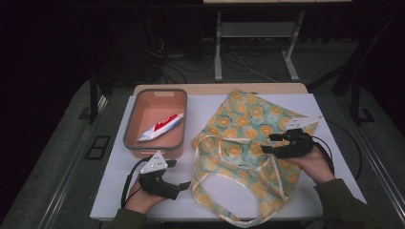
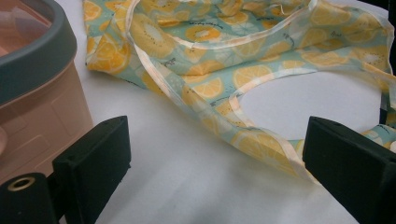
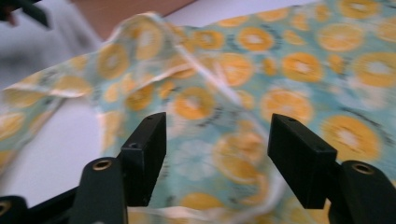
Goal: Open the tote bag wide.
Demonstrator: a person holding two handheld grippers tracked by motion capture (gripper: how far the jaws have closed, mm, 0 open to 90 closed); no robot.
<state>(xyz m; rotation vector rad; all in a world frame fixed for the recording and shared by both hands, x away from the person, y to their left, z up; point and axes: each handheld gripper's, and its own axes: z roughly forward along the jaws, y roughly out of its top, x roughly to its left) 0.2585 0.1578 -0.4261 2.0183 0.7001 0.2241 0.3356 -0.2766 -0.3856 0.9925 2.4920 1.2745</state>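
Right gripper [image 1: 271, 143] hovers over the orange-print bag [image 1: 248, 143], jaws apart, gripping nothing; left gripper [image 1: 184, 187] rests on the counter [image 1: 114, 167], jaws wide apart.

Dim room, brightly lit table; right gripper view blurred by motion.

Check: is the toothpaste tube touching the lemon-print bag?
Apart. The high view shows the toothpaste tube lying inside the pink bin, whose wall and a strip of white table separate it from the lemon-print bag.
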